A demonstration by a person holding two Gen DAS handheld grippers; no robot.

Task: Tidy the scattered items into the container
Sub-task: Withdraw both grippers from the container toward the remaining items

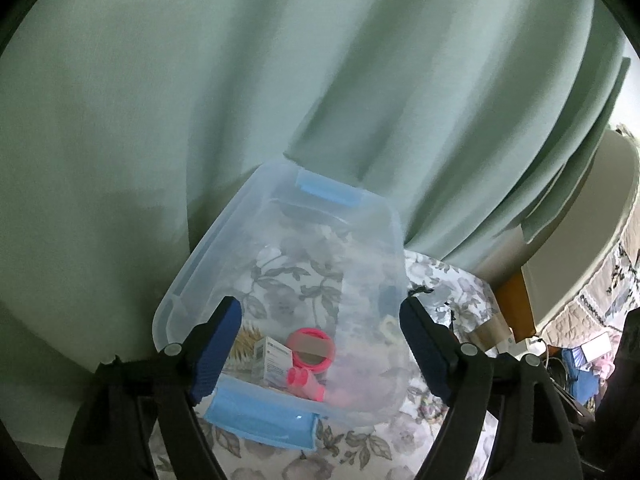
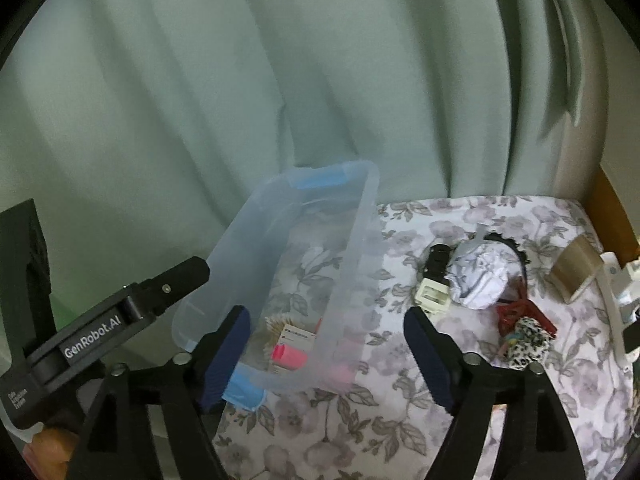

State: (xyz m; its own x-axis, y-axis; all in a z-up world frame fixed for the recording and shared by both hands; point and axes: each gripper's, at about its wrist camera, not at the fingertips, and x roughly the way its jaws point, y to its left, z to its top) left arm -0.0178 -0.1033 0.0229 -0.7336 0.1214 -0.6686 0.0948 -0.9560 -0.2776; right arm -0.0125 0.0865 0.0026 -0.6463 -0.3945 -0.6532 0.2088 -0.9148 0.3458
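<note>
A clear plastic bin (image 1: 188, 268) with blue handles stands on the floral bedspread against the curtain. Inside it lie a pink round mirror (image 1: 310, 350), a small white box (image 1: 276, 354), a pink tube (image 1: 306, 380) and cotton swabs (image 1: 246, 340). My left gripper (image 1: 320, 308) is open above the bin's near end, with nothing held. My right gripper (image 2: 326, 314) is open over the bin's (image 2: 362, 232) right wall, also holding nothing. To the right on the bedspread lie a white-and-black plug-like item (image 2: 432, 294), a crumpled white cloth (image 2: 480, 276), a black toothed headband (image 2: 518, 254), a red packet (image 2: 516, 316) and a spotted scrunchie (image 2: 526, 342).
A green curtain (image 2: 280, 80) hangs close behind the bin. A tan box (image 2: 574, 274) and white cables (image 2: 614, 304) sit at the bedspread's right edge by a wooden frame (image 2: 612, 208). One finger (image 2: 180, 278) of the left gripper shows left of the bin.
</note>
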